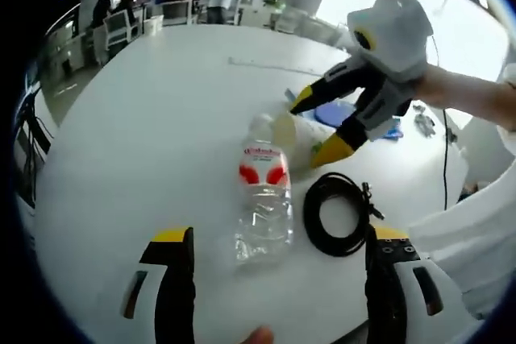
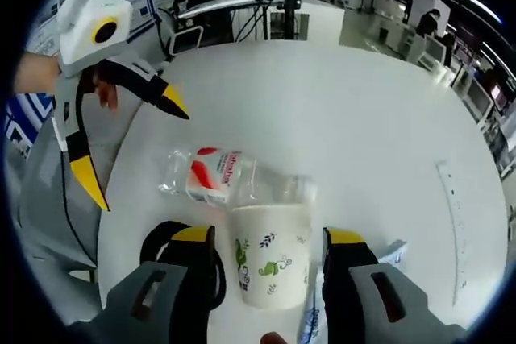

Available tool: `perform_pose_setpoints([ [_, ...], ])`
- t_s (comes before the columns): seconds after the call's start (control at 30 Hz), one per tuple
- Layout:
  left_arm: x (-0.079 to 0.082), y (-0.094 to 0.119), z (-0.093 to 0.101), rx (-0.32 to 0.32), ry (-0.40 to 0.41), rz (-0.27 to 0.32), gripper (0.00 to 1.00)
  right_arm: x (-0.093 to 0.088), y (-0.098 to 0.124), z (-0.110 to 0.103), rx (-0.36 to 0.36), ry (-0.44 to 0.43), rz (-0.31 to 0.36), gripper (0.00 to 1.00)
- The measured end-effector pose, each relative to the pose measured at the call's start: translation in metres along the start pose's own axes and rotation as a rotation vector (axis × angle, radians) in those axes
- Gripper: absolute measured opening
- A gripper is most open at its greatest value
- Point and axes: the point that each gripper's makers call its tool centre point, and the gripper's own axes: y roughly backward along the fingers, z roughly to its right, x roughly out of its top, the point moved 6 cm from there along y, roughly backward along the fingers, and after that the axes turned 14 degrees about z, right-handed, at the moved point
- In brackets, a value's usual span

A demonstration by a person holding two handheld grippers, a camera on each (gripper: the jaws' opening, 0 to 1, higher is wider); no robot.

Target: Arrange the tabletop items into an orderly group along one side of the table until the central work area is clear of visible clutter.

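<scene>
Taking the paper cup (image 2: 272, 254) as landmark: to its left in the right gripper view hangs the left gripper (image 2: 133, 142), jaws spread and grasping nothing. Touching the cup's rim, the plastic bottle (image 2: 230, 179) lies on its side on the white table (image 2: 339, 110), long axis crosswise to the cup. The cup lies between the parted jaws of the right gripper (image 2: 270, 239), not yet clamped, so the right is nearer. In the left gripper view a coiled black cable (image 1: 339, 215) lies beside the bottle, on the near side of the cup

White round table (image 1: 161, 102), lying plastic bottle (image 1: 264, 199), coiled black cable (image 1: 339, 213), paper cup (image 2: 272, 251)
</scene>
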Motion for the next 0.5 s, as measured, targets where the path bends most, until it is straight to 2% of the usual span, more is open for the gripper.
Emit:
perform_pose_setpoints([
  [0.1, -0.003, 0.004, -0.004, 0.008, 0.007, -0.001, 0.84, -0.002, -0.003, 0.001, -0.002, 0.0, -0.015, 0.5],
  [0.23, -0.006, 0.007, -0.01, 0.028, 0.043, 0.011, 0.84, -0.008, -0.004, 0.001, -0.01, 0.009, -0.053, 0.42],
  [0.5, -0.009, 0.011, -0.011, 0.035, 0.064, 0.013, 0.83, -0.009, -0.001, 0.003, -0.027, 0.004, -0.039, 0.36],
])
